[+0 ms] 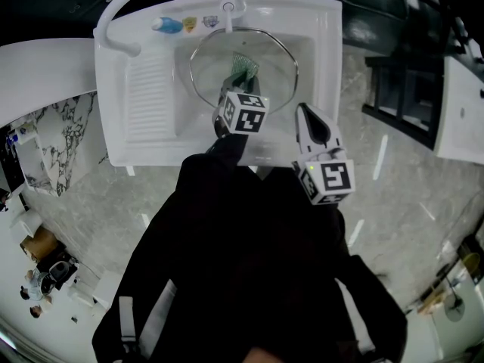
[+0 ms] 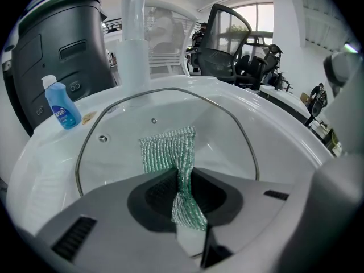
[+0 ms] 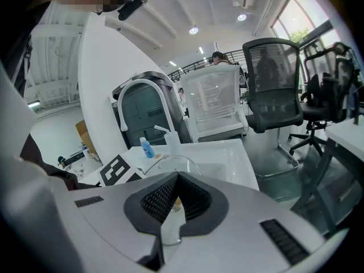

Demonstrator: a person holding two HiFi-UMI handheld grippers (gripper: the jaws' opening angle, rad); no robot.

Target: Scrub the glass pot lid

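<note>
The glass pot lid (image 1: 215, 60) with a metal rim lies in the basin of a white sink (image 1: 151, 146). My left gripper (image 1: 236, 86) hangs over the lid's middle, shut on a green mesh scrub cloth (image 1: 243, 68). In the left gripper view the cloth (image 2: 168, 148) runs from the jaws (image 2: 185, 201) down onto the lid (image 2: 114, 152), its free end spread flat on the glass. My right gripper (image 1: 303, 112) is off the lid, beside its right rim at the sink's front right. Its jaws (image 3: 170, 209) are shut, and I see nothing between them.
A blue bottle (image 1: 166, 26) lies on the sink's back ledge by a curved white faucet (image 1: 121, 10). A ribbed washboard (image 1: 147, 97) fills the sink's left side. A marble counter (image 1: 60, 134) is at the left. Office chairs (image 3: 273, 84) stand beyond the sink.
</note>
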